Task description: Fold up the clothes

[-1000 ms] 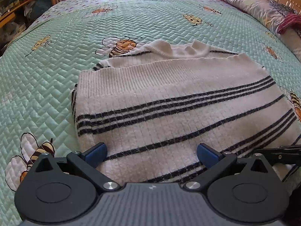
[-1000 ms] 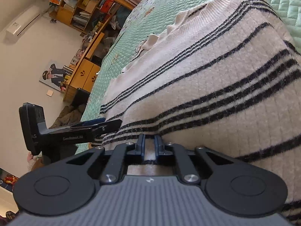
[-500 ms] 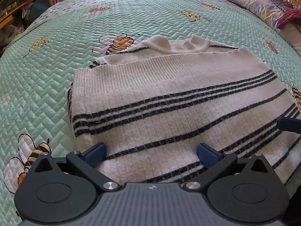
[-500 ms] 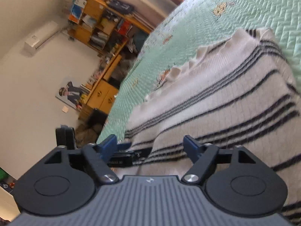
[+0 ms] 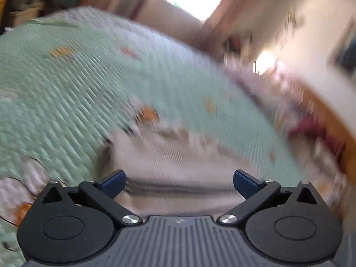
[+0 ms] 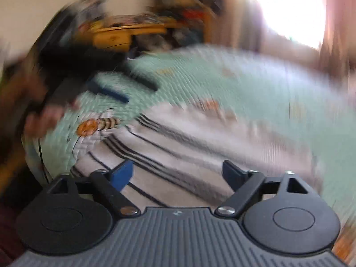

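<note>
A cream knitted sweater with black stripes lies folded on the green bee-print bedspread. Both views are smeared by motion. My right gripper hangs above the sweater's near edge, its jaws opening wide with nothing between them. In the left wrist view the sweater shows as a pale blur ahead, and my left gripper stands open over it, holding nothing. The left gripper also appears as a dark blurred shape with blue fingers at the upper left of the right wrist view, held by a hand.
The bedspread spreads wide on all sides of the sweater. Pillows and a wooden headboard lie to the right. Wooden shelves and a desk stand beyond the bed's far left; a bright window is behind.
My right gripper let go of the sweater's edge, opened wide, rolled upright and lifted. The left gripper, open throughout, rose and swung, so the view now blurs toward the headboard.
</note>
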The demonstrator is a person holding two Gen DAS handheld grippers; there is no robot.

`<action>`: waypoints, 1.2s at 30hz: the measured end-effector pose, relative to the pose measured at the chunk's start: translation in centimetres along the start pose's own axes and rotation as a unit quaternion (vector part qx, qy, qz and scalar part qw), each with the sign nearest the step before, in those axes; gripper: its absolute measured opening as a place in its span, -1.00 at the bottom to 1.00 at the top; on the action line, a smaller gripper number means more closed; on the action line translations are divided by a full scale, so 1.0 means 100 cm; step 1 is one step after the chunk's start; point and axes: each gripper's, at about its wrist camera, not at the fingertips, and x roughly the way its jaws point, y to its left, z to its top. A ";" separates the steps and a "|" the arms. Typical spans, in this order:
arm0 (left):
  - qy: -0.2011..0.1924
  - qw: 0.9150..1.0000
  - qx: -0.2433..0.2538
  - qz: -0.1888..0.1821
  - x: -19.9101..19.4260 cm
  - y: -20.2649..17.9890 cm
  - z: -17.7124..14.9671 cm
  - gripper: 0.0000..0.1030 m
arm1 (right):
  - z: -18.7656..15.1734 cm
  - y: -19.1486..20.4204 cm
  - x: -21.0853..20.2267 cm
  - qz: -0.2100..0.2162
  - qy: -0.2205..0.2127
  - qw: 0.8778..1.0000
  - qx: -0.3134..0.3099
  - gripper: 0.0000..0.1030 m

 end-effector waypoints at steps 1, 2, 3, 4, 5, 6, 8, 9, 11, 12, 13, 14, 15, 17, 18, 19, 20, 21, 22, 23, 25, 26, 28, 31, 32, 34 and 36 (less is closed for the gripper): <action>0.002 1.000 -0.018 -0.004 -0.003 0.012 0.004 0.98 | 0.002 0.017 -0.002 -0.003 -0.019 0.999 -0.044 0.78; 0.018 0.999 -0.033 -0.006 0.001 0.024 0.006 0.98 | 0.004 0.033 -0.004 -0.006 -0.037 0.995 -0.088 0.78; 0.039 0.998 -0.046 -0.007 0.007 0.036 0.006 0.98 | 0.004 0.049 -0.001 -0.009 -0.045 0.991 -0.125 0.78; 0.056 0.997 -0.055 -0.004 0.014 0.046 0.005 0.98 | 0.006 0.064 0.007 -0.009 -0.039 0.986 -0.159 0.77; 0.071 0.996 -0.058 0.007 0.021 0.053 0.003 0.98 | 0.008 0.079 0.015 -0.009 -0.033 0.981 -0.193 0.74; 0.081 0.995 -0.059 0.016 0.026 0.058 0.000 0.98 | 0.009 0.088 0.021 0.005 -0.023 0.978 -0.210 0.71; 0.091 0.994 -0.062 0.016 0.035 0.067 -0.002 0.98 | 0.012 0.098 0.032 0.034 -0.003 0.974 -0.223 0.57; 0.092 0.993 -0.070 0.007 0.040 0.071 -0.001 0.98 | 0.011 0.101 0.037 0.044 0.010 0.972 -0.230 0.56; 0.095 0.991 -0.093 -0.013 0.049 0.078 -0.001 0.98 | 0.010 0.107 0.047 0.058 0.042 0.965 -0.254 0.52; 0.096 0.990 -0.105 -0.023 0.053 0.082 -0.001 0.98 | 0.008 0.112 0.053 0.061 0.060 0.959 -0.271 0.50; 0.097 0.988 -0.116 -0.033 0.057 0.086 0.000 0.98 | 0.005 0.117 0.058 0.057 0.073 0.952 -0.290 0.45; 0.098 0.986 -0.127 -0.043 0.062 0.089 0.000 0.98 | 0.003 0.122 0.062 0.050 0.082 0.945 -0.314 0.45; 0.098 0.984 -0.139 -0.049 0.066 0.093 -0.001 0.98 | 0.001 0.128 0.065 0.042 0.092 0.936 -0.338 0.45; 0.095 0.981 -0.160 -0.056 0.071 0.102 -0.002 0.98 | -0.004 0.139 0.070 0.016 0.102 0.916 -0.387 0.45; 0.095 0.979 -0.172 -0.062 0.074 0.107 -0.003 0.98 | -0.008 0.145 0.071 0.007 0.108 0.906 -0.409 0.45; 0.096 0.976 -0.181 -0.068 0.077 0.112 -0.004 0.98 | -0.012 0.150 0.072 0.001 0.110 0.898 -0.426 0.45; 0.098 0.975 -0.187 -0.070 0.079 0.117 -0.005 0.98 | -0.013 0.155 0.074 -0.010 0.110 0.891 -0.441 0.45; 0.100 0.974 -0.190 -0.073 0.081 0.120 -0.005 0.98 | -0.015 0.161 0.075 -0.021 0.110 0.883 -0.455 0.45; 0.101 0.973 -0.191 -0.076 0.083 0.120 -0.004 0.98 | -0.017 0.166 0.078 -0.035 0.109 0.877 -0.467 0.46; 0.102 0.973 -0.191 -0.080 0.086 0.121 -0.004 0.98 | -0.019 0.170 0.081 -0.052 0.108 0.872 -0.475 0.48; 0.109 0.973 -0.187 -0.084 0.091 0.121 -0.002 0.98 | -0.021 0.178 0.089 -0.092 0.110 0.862 -0.486 0.52; 0.113 0.973 -0.184 -0.085 0.093 0.120 -0.002 0.98 | -0.022 0.182 0.094 -0.113 0.106 0.855 -0.495 0.52; 0.118 0.973 -0.181 -0.085 0.099 0.120 0.000 0.98 | -0.024 0.189 0.103 -0.149 0.099 0.841 -0.511 0.52; 0.123 0.972 -0.183 -0.085 0.110 0.120 0.005 0.98 | -0.030 0.199 0.115 -0.175 0.102 0.828 -0.523 0.54; 0.125 0.971 -0.183 -0.085 0.114 0.119 0.007 0.98 | -0.031 0.202 0.117 -0.182 0.097 0.821 -0.532 0.61; 0.129 0.971 -0.182 -0.085 0.122 0.118 0.012 0.98 | -0.033 0.203 0.123 -0.203 0.087 0.806 -0.549 0.81; 0.135 0.970 -0.181 -0.086 0.133 0.115 0.018 0.98 | -0.031 0.204 0.130 -0.220 0.080 0.797 -0.556 0.97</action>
